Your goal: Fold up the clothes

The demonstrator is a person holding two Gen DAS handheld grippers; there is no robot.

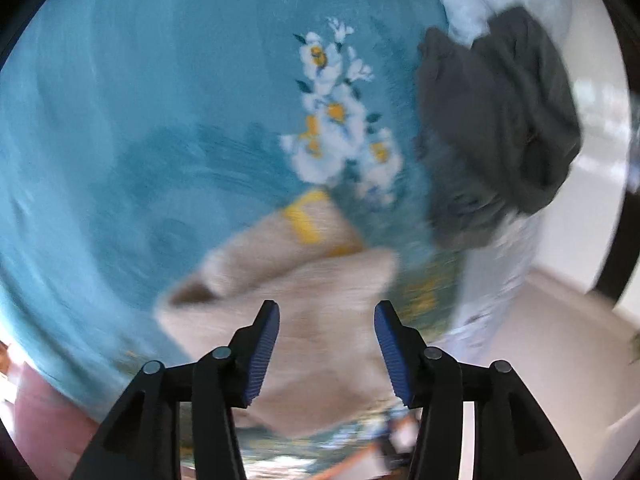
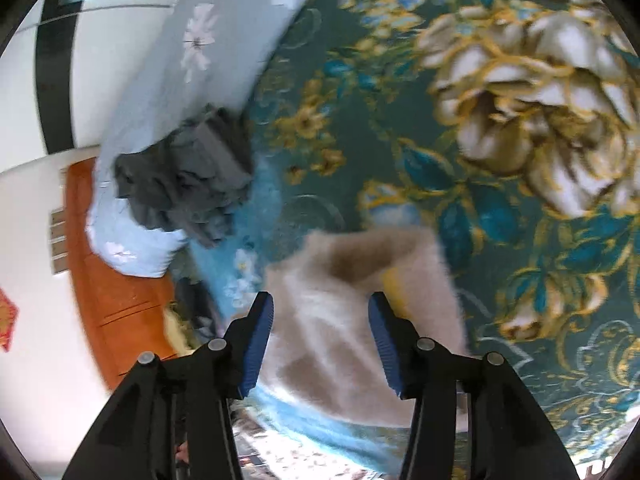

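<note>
A beige garment with yellow trim (image 1: 304, 276) lies folded on the teal bedspread (image 1: 140, 100); it also shows in the right wrist view (image 2: 360, 304). A crumpled dark grey garment (image 1: 496, 120) lies on a pale blue pillow at the right; it shows in the right wrist view (image 2: 188, 180) at the left. My left gripper (image 1: 326, 352) is open just above the beige garment. My right gripper (image 2: 320, 344) is open above the same garment. Both views are blurred by motion.
A pale blue flowered pillow (image 2: 160, 96) lies along the bed's edge. A dark green cover with large gold flowers (image 2: 520, 120) spreads to the right. An orange wooden door (image 2: 116, 288) and white wall stand beyond the bed.
</note>
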